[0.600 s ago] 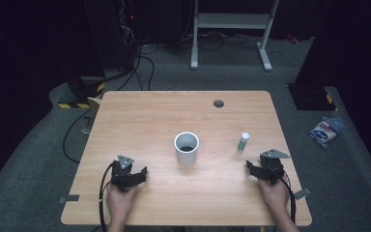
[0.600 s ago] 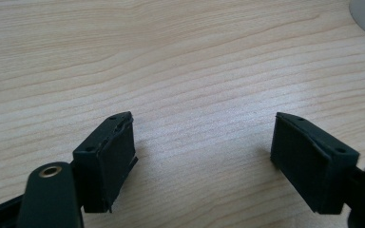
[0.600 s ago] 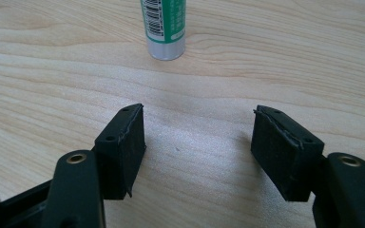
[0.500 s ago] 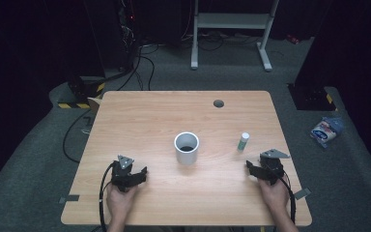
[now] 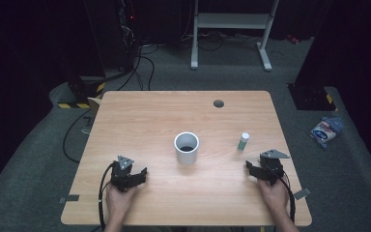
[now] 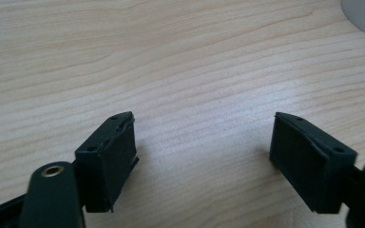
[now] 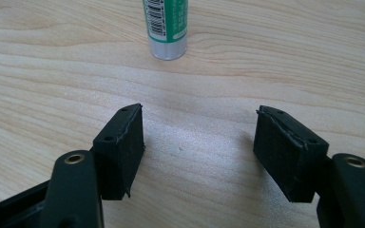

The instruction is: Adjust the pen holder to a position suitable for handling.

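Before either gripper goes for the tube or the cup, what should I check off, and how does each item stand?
1. Right gripper open, nothing between the jaws: ok.
2. Left gripper open, nothing between the jaws: ok.
3. Tube upright, apart from the cup: ok.
4. Table between right gripper and tube bare: ok.
5. Cup upright, mouth up: ok.
6. Cup holds nothing: cannot tell, its inside is dark.

- table (image 5: 140, 121): pale wood grain, a dark round hole at upper right of its top;
- cup (image 5: 187, 148): white-grey outside, dark inside;
- glue stick (image 7: 166, 28): green and white label with a black barcode, silver base;
- left gripper (image 6: 202, 156) and right gripper (image 7: 197, 152): black jaws;
- floor (image 5: 34, 159): grey, with a yellow-and-black striped strip at left
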